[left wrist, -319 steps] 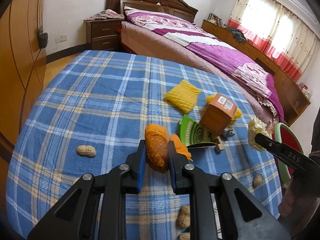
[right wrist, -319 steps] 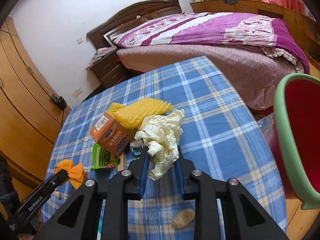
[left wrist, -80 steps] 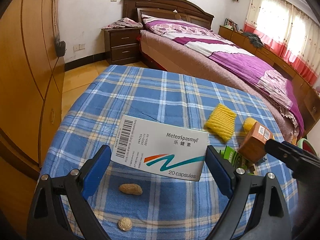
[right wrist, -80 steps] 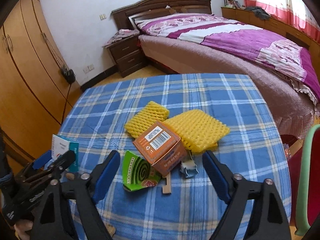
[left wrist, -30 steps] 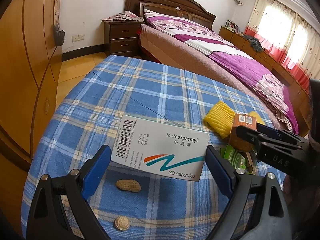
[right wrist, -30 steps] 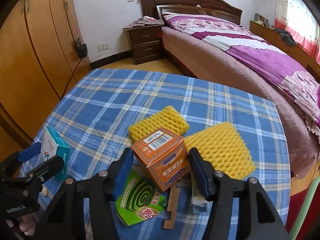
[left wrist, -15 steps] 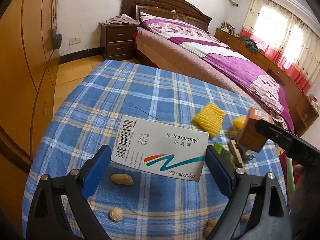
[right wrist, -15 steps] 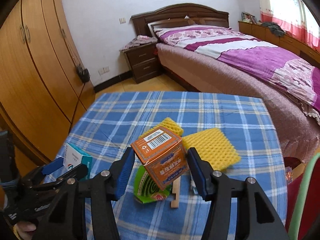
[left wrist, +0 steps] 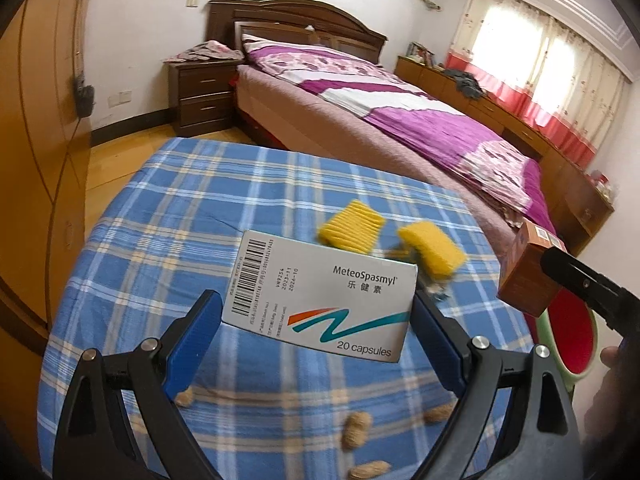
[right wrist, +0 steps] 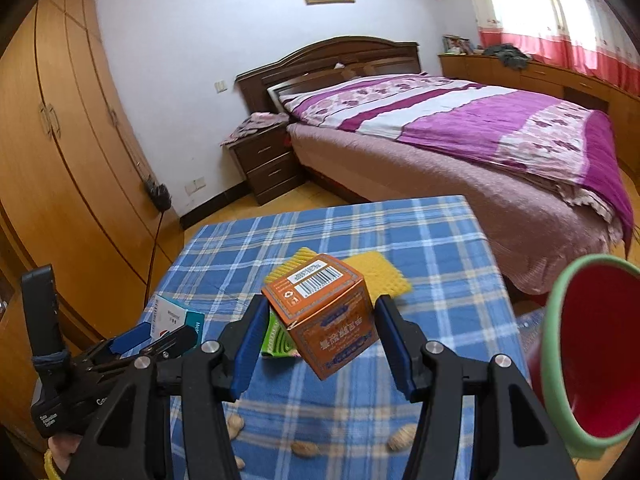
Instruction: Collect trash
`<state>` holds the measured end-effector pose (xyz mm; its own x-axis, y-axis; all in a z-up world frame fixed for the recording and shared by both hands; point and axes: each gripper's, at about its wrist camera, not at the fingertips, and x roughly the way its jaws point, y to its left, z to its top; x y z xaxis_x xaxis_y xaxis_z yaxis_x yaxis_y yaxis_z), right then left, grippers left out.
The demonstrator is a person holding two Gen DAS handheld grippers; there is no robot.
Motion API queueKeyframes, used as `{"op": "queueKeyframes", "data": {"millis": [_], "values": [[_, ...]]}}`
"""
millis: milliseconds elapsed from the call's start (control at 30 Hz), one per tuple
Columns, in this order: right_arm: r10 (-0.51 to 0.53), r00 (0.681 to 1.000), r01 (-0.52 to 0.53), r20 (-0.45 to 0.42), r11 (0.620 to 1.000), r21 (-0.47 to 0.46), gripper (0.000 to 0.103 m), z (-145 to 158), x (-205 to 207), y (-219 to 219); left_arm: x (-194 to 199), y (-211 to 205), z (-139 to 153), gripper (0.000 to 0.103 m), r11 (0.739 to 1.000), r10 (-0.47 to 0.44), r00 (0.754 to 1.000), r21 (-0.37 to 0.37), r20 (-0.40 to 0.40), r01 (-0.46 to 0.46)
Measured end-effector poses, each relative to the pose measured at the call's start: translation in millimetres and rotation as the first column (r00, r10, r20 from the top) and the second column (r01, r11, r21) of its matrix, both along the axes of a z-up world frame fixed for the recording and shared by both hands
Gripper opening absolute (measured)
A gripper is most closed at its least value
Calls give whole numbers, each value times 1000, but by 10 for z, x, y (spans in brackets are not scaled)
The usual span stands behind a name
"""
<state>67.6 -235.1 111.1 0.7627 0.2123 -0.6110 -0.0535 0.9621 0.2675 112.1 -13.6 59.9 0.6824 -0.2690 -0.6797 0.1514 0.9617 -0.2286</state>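
Two wrist views, downward over shared table (left wrist: 168, 216)

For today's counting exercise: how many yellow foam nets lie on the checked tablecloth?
2. One yellow foam net lies near the table's middle. The second net lies just to its right in the left wrist view. More may be hidden from view.

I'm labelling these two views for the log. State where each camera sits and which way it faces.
Left wrist: sits on the left tongs, looking forward and down over the plaid table toward the bed; its own fingers clamp the medicine box, and the right tongs enter at right.
Right wrist: sits on the right tongs, facing the table, wardrobe and bed; its fingers clamp the orange box, and the left tongs show lower left.
Shared: both boxes, the yellow foam nets, the peanuts and the red bin.
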Motion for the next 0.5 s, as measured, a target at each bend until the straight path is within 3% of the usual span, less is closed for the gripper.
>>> {"op": "queueKeyframes", "data": {"millis": [500], "values": [[-183, 983, 182, 20, 982, 52, 58, 35, -671, -687, -309, -613, 180, 93, 988, -156, 988, 10, 12, 156]]}}
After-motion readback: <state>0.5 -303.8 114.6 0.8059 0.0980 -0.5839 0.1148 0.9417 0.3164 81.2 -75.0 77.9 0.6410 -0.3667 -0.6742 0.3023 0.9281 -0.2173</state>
